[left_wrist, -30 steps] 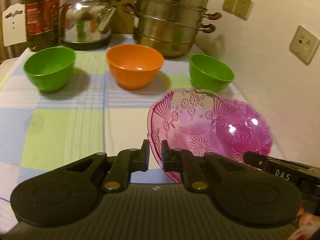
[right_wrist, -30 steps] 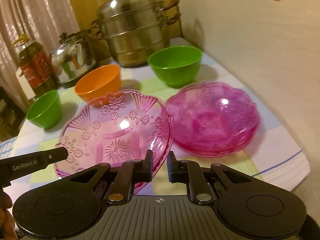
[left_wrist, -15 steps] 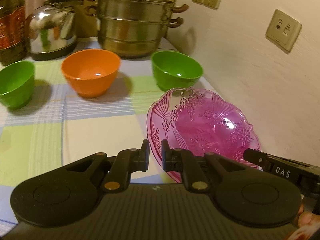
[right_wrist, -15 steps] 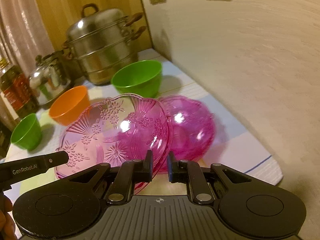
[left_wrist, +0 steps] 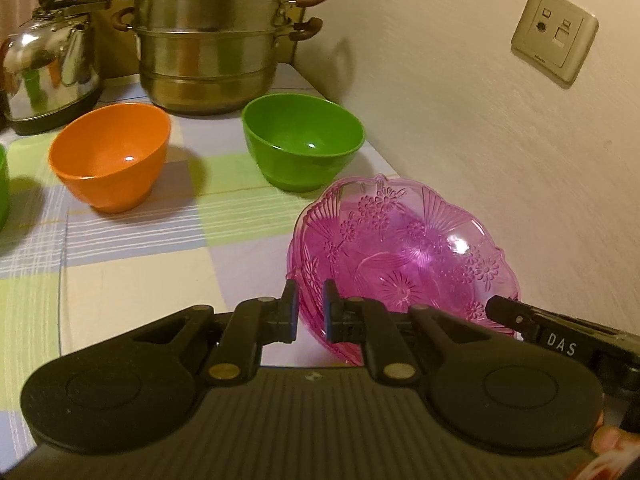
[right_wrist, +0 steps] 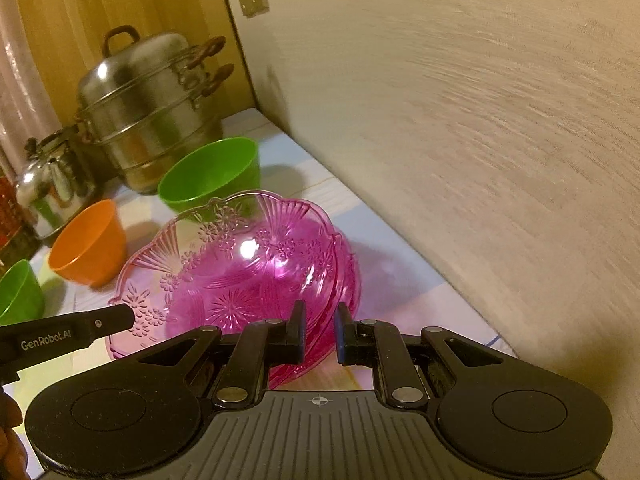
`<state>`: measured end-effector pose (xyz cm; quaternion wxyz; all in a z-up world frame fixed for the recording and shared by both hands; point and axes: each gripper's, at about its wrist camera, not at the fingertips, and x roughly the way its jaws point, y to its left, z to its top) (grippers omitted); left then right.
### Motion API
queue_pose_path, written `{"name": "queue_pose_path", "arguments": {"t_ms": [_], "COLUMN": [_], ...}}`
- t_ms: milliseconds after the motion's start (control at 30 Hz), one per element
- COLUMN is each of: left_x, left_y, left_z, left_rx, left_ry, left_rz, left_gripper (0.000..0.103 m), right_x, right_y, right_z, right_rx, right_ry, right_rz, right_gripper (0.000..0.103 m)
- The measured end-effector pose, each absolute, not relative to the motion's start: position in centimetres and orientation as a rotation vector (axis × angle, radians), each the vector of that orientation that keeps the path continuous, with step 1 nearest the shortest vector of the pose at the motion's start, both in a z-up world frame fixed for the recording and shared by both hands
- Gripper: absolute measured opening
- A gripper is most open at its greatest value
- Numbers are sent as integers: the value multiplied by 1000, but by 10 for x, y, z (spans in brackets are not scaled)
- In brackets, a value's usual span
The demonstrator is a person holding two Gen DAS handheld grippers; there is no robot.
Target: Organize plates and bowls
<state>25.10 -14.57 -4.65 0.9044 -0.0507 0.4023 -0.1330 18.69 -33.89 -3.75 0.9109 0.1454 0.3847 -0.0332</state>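
A pink patterned plastic plate (left_wrist: 404, 252) is gripped on its near rim by both grippers and sits nested over a second pink plate (right_wrist: 348, 276) near the wall. My left gripper (left_wrist: 308, 314) is shut on the plate's left rim. My right gripper (right_wrist: 320, 332) is shut on its right rim, with the plate (right_wrist: 240, 280) in front of it. An orange bowl (left_wrist: 110, 156) and a green bowl (left_wrist: 302, 146) stand behind on the checked tablecloth. Another green bowl (right_wrist: 18, 300) stands at the far left.
A steel steamer pot (left_wrist: 212, 36) and a steel kettle (left_wrist: 46, 68) stand at the back of the table. The wall (left_wrist: 500, 140) runs close along the table's right edge. The tablecloth (left_wrist: 132, 276) lies bare left of the plate.
Both grippers carried the pink plate to the right, over the second pink plate by the wall. It now sits lower and nested on it.
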Motion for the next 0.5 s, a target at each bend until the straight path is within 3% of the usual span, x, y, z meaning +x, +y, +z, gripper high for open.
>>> {"name": "queue_pose_path", "arguments": {"t_ms": [500], "left_x": [272], "left_y": [-158], "left_z": [-65], "left_rx": [-50], "left_ry": [866], "left_rz": [-279], "left_gripper": [12], "right_x": [214], "right_y": [-342], "right_z": [-57], "right_rx": [264], "right_ry": [825], "right_rz": [-78], "right_gripper": [14]}}
